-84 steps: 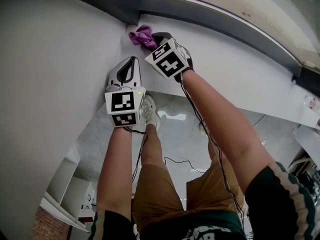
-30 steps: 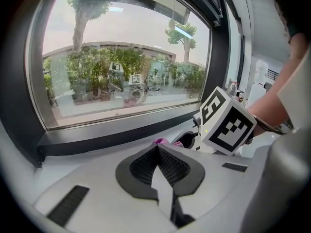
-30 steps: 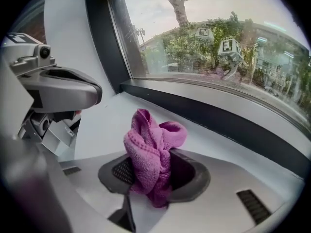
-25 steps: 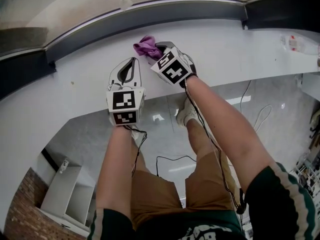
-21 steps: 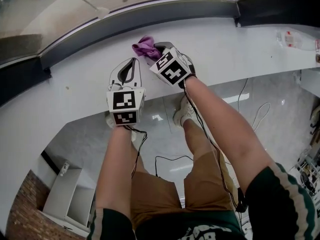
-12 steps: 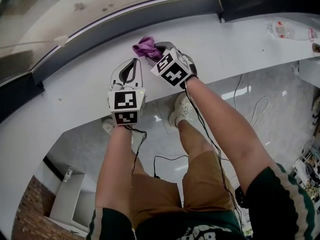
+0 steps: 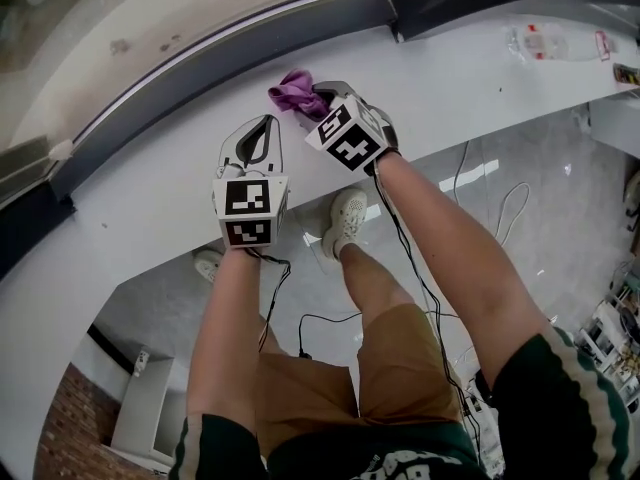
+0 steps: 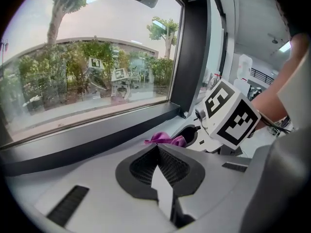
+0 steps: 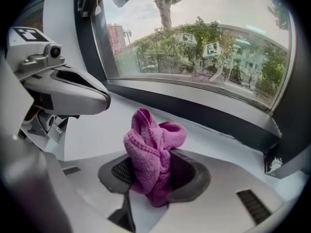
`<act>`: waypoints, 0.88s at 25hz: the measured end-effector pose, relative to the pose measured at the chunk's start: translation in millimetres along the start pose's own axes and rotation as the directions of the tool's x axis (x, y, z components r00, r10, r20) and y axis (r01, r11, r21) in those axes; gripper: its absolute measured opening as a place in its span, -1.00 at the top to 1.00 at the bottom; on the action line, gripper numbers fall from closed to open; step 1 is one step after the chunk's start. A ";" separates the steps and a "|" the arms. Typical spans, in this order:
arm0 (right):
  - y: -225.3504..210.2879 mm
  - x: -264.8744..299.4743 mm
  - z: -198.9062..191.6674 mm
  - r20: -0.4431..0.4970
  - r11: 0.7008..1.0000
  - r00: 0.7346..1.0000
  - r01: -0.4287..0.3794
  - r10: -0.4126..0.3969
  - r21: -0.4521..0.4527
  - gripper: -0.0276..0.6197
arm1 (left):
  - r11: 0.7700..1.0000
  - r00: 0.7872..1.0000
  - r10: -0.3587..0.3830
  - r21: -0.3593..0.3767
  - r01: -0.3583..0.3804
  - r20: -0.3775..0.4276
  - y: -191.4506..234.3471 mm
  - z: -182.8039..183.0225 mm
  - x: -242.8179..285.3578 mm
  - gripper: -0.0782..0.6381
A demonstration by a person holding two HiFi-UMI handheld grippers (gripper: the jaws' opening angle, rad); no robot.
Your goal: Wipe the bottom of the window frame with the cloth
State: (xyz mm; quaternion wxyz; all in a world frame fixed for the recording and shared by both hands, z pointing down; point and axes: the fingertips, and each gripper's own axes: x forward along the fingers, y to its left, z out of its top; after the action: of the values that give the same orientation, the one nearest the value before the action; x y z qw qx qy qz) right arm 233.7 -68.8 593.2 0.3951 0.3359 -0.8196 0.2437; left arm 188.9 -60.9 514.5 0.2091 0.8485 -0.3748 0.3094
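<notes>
The right claw (image 9: 150,181) is clamped on the purple cloth (image 9: 151,152), which is bunched between the jaws and stands up above them. In the head view the right claw (image 7: 318,94) is held over the white sill (image 7: 150,163), with the cloth (image 7: 295,90) at its tip – near the dark bottom rail of the window frame (image 7: 220,53), though contact with it cannot be made out. The left claw (image 8: 158,166) is seen with its jaws pressed together and nothing between them; it (image 7: 260,126) is held just beside the right one, further from the window frame (image 8: 97,140).
</notes>
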 end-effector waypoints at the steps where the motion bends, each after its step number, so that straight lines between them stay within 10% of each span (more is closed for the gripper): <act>1: -6.5 -3.6 -3.9 0.001 1.000 1.000 0.005 -0.005 0.004 0.40 | 1.000 1.000 -0.005 0.004 0.005 0.000 -5.9 2.7 4.5 0.77; 22: -128.3 -77.5 -86.5 -0.038 0.986 0.991 0.130 -0.126 0.109 0.39 | 0.995 0.997 -0.082 0.061 0.082 -0.005 -96.6 46.4 65.4 0.77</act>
State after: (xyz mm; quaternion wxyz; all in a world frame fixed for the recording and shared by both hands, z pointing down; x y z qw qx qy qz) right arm 406.7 -67.6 596.8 0.4033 0.4055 -0.7752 0.2682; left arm 314.4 -60.2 513.7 0.1963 0.8688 -0.3298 0.3129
